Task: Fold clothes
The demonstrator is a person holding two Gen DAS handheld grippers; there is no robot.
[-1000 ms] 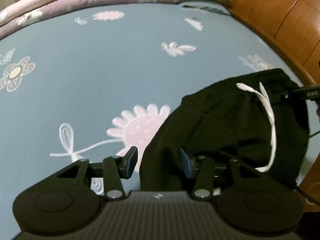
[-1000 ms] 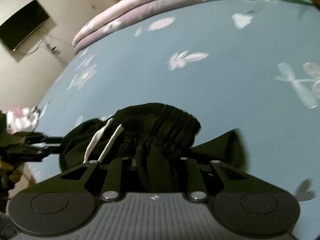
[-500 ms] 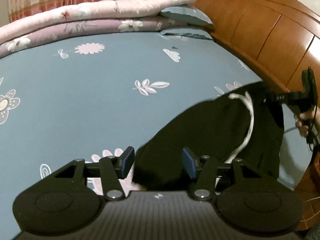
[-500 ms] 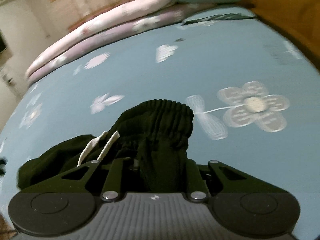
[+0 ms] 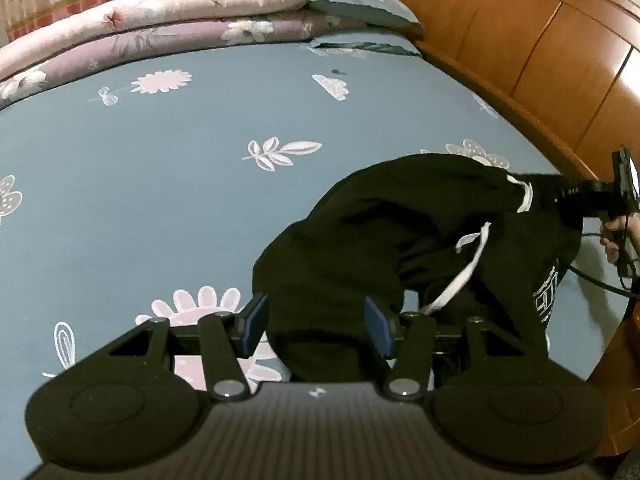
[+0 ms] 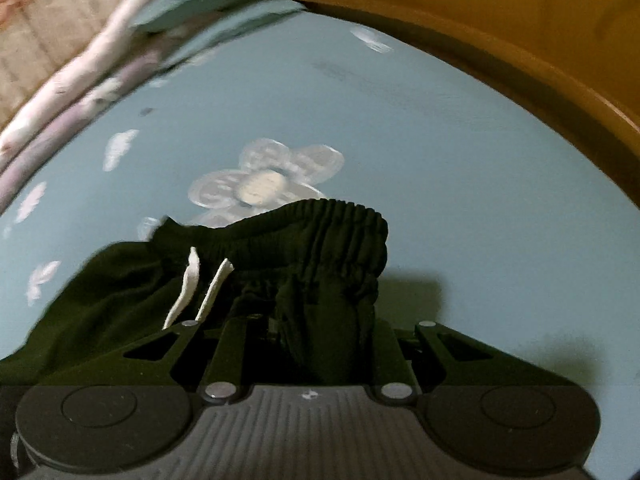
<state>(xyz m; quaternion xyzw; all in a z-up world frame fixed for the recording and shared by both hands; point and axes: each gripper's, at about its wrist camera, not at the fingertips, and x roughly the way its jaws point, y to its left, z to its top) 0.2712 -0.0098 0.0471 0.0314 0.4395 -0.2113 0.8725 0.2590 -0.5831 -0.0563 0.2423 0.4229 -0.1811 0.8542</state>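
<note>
A pair of black shorts [image 5: 380, 240] with a white drawstring [image 5: 460, 276] hangs bunched over the blue flowered bed sheet [image 5: 160, 184]. My left gripper [image 5: 316, 324] is open, its blue pads [image 5: 256, 322] on either side of the shorts' lower edge without pinching it. In the right wrist view my right gripper [image 6: 320, 340] is shut on the gathered elastic waistband [image 6: 328, 228], and the cloth hides its fingertips. The drawstring ends [image 6: 192, 288] dangle left of it. The left wrist view shows that gripper at the far right [image 5: 588, 194], held by a hand [image 5: 616, 232].
Folded pink and purple quilts [image 5: 180, 12] and blue pillows [image 5: 360, 4] lie along the far edge of the bed. A wooden headboard [image 5: 540, 48] runs down the right side, close behind the shorts. Open sheet stretches to the left.
The right gripper has carried the waistband towards the headboard, stretching the shorts out to the right. The left gripper has tilted upward and remains open.
</note>
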